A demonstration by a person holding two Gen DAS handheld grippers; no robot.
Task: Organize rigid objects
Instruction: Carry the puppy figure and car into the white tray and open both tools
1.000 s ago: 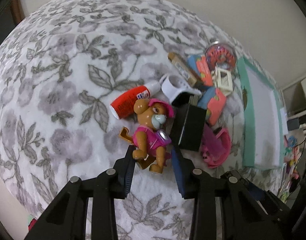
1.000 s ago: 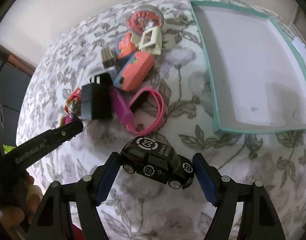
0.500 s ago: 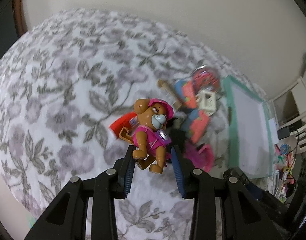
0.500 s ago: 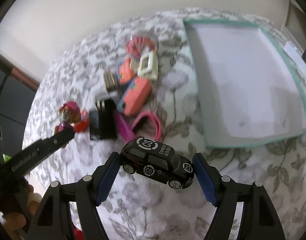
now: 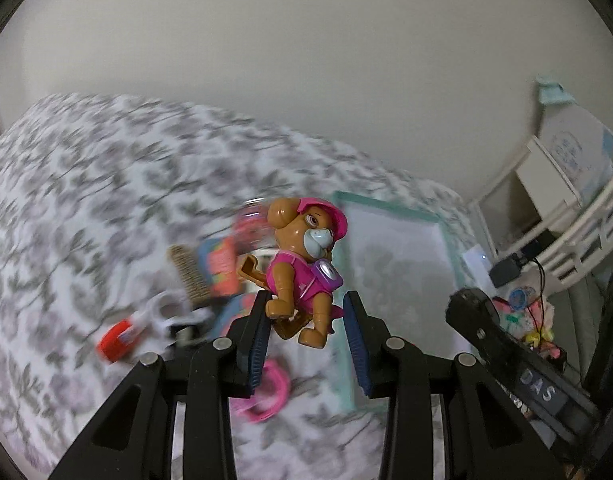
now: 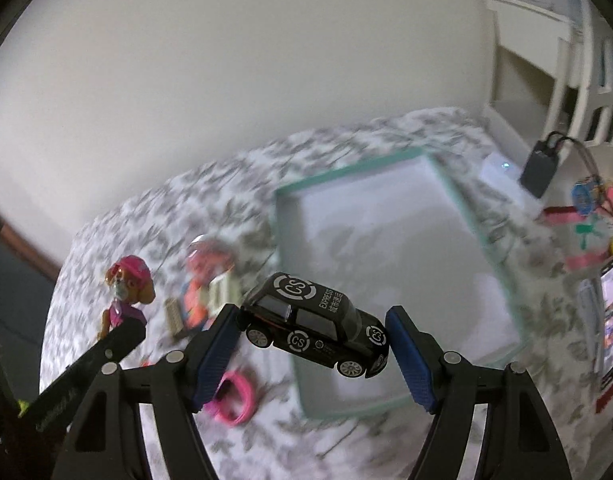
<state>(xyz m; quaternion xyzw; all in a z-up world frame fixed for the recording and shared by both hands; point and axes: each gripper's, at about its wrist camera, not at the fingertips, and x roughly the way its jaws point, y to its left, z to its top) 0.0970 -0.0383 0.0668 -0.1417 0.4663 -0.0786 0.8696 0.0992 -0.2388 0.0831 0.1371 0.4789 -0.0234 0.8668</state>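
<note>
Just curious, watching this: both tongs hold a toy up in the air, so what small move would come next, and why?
Probably carry both across over the green-rimmed tray and lower them: the black toy car and the dog figure are gripped, lifted off the bedspread, and the tray sits bare.

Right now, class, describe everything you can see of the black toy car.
The black toy car is a small, glossy, hard-bodied model with silver wheels, white "CS" roundels on roof, door and rear, and "EXPRESS" lettering. It hangs in the air, nose tilted down, clamped end to end between the blue-padded fingers of the right gripper, in front of the teal-rimmed tray.
</note>
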